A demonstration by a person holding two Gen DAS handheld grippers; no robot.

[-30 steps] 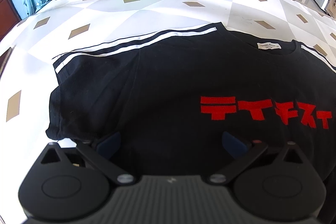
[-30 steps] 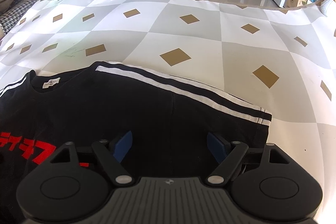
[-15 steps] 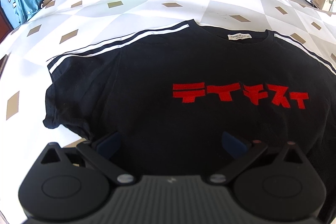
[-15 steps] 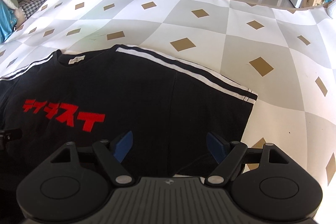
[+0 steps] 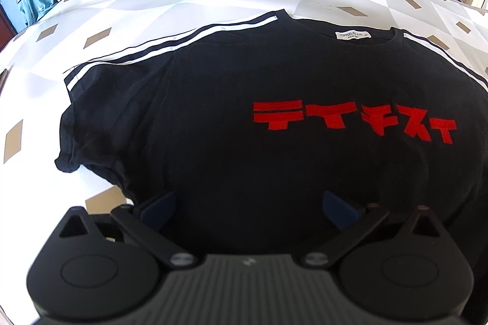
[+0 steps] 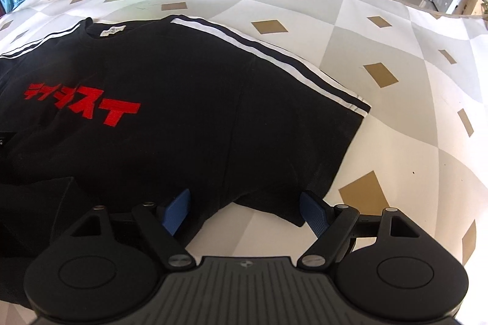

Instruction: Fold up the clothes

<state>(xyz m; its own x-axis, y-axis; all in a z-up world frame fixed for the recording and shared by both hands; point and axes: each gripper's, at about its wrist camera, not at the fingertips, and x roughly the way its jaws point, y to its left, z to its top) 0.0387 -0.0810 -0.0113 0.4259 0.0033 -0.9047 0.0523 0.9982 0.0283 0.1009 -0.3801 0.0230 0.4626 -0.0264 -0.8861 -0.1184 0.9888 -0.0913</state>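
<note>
Showing only rightward: T-shirt (image 6: 183, 111) sleeve hem between parted right gripper (image 6: 247, 213) pads

We cannot see the hem of the black T-shirt (image 5: 213, 117): the left gripper (image 5: 248, 210) covers it in the left wrist view. The shirt's right sleeve runs off that frame's edge. In the right wrist view the red lettering (image 6: 82, 104) blurs leftward, and the neck label (image 6: 113, 30) is too small to read.
</note>
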